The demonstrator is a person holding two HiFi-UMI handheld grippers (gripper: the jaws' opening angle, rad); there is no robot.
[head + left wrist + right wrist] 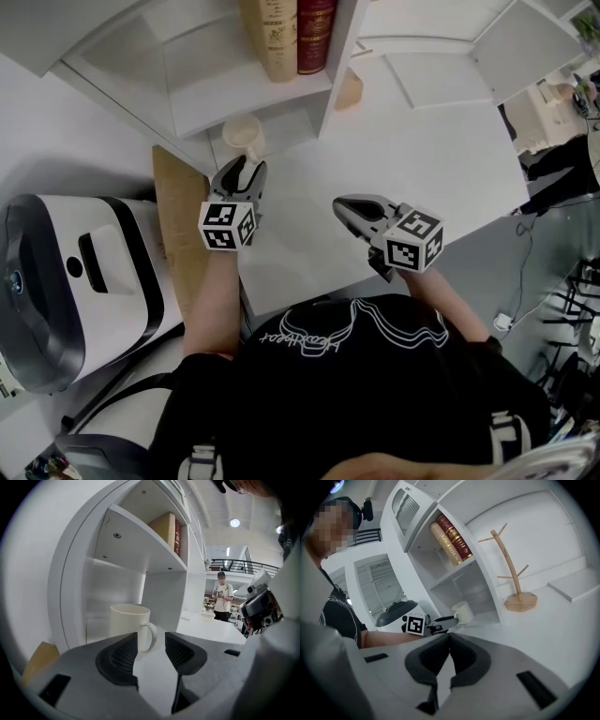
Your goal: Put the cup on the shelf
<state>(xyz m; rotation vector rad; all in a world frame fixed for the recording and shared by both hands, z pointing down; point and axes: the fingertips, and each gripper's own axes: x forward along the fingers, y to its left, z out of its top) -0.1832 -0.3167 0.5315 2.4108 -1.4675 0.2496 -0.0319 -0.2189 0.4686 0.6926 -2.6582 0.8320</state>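
A cream cup (242, 132) stands upright in the lowest compartment of the white shelf (246, 97), its handle toward me. My left gripper (246, 169) sits just in front of it, open, with its tips near the handle. In the left gripper view the cup (127, 623) rises behind the left finger (119, 656), and the gap of the left gripper (151, 640) holds nothing. The pads do not press on the cup. My right gripper (343, 208) hovers over the table to the right, shut and empty. Its view shows the cup (462, 612) free in the shelf.
Two books (289, 33) stand on the shelf level above the cup. A wooden mug tree (513, 573) stands right of the shelf. A white and grey appliance (75, 281) and a wooden board (178, 211) lie to the left. A person (222, 599) stands far behind.
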